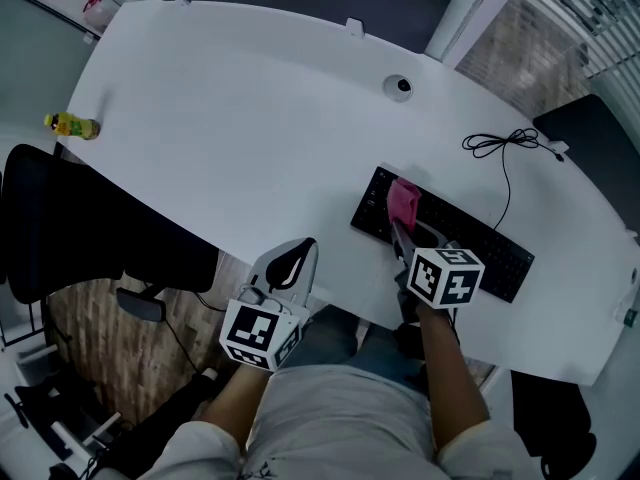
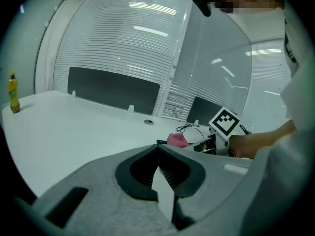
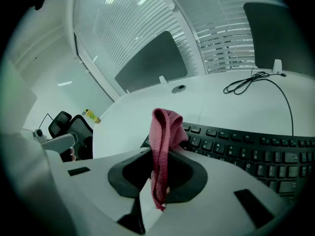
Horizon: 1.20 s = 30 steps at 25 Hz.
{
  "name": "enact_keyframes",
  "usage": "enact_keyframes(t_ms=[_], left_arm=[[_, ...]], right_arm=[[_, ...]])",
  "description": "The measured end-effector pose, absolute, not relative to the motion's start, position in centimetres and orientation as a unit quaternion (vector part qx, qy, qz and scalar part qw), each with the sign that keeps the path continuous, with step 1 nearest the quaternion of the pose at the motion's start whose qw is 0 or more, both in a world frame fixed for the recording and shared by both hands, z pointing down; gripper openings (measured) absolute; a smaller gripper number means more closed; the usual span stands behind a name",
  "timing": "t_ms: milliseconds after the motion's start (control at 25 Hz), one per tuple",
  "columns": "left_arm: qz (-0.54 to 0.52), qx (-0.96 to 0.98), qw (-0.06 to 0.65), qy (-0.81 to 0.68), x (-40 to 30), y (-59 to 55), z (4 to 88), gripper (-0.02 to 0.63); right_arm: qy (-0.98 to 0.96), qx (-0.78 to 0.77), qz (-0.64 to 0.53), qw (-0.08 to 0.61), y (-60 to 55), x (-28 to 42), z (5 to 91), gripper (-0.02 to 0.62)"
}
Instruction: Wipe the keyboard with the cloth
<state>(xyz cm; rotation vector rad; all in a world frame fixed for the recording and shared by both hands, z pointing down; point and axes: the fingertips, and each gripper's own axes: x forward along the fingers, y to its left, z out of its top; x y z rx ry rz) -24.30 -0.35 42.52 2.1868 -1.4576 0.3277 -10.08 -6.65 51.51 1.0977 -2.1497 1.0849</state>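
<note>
Pink cloth (image 3: 165, 132) job, seemingly just begun: pinches cloth in right gripper (image 3: 160, 176), dangles it over left end of black keyboard (image 1: 480, 243); holds left gripper (image 2: 160, 173) pressed together, empty, off desk (image 1: 250, 118) edge. Leaves most keys apparently unwiped.

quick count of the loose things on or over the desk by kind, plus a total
keyboard: 1
cloth: 1
bottle: 1
cable: 1
total: 4
</note>
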Motion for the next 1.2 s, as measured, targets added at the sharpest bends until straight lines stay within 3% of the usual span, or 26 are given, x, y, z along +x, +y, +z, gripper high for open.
enact_keyframes(t_ms=[720, 1200], left_arm=[[0.122, 0.767, 0.251, -0.577, -29.2, 1.7, 42.5, 0.011], [0.129, 0.803, 0.237, -0.532, -24.7, -0.3, 41.7, 0.011]], right_arm=[[-0.815, 0.346, 0.385, 0.260, -7.3, -16.6, 51.6, 0.061], [-0.812, 0.381, 0.391, 0.205, -7.2, -12.2, 47.8, 0.061]])
